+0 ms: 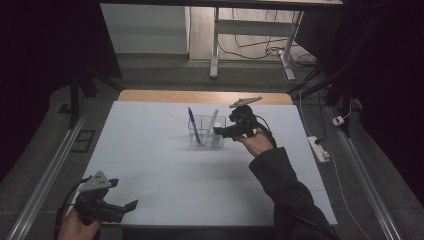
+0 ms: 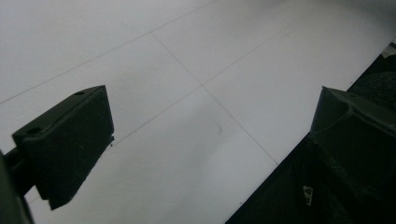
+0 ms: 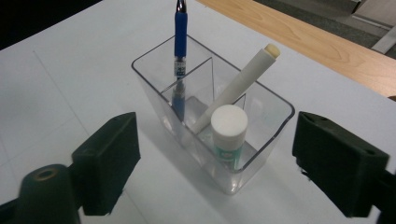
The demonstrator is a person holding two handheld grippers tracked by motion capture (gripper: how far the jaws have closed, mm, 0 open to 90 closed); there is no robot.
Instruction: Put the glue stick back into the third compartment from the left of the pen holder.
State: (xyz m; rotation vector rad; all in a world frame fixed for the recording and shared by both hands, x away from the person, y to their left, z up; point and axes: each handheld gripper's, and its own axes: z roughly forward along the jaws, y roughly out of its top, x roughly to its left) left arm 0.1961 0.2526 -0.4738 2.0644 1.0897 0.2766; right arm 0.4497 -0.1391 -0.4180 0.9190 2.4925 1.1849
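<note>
On white bench (image 1: 150, 150): clear divided organizer (image 3: 261, 140) mid-far, just beside right tongs (image 3: 215, 163), spread wide, empty. Inside: blue pen (image 3: 180, 32), leaning white stick (image 3: 238, 86), white-capped tube (image 3: 228, 135). Left tongs (image 1: 131, 206) near front-left edge, wide, empty.

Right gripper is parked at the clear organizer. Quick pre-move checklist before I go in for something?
1. Right gripper jaws wide open, holding nothing: ok.
2. Clear plastic divided organizer upright on the white table sheet: ok.
3. White-capped glue stick upright in the nearest compartment, centred between the jaws: ok.
4. Slanted white marker leans just behind it, may get bumped: not ok.
5. Blue pen in the far compartment, away from the jaws: ok.
6. Left gripper open, at the near table edge: ok.
</note>
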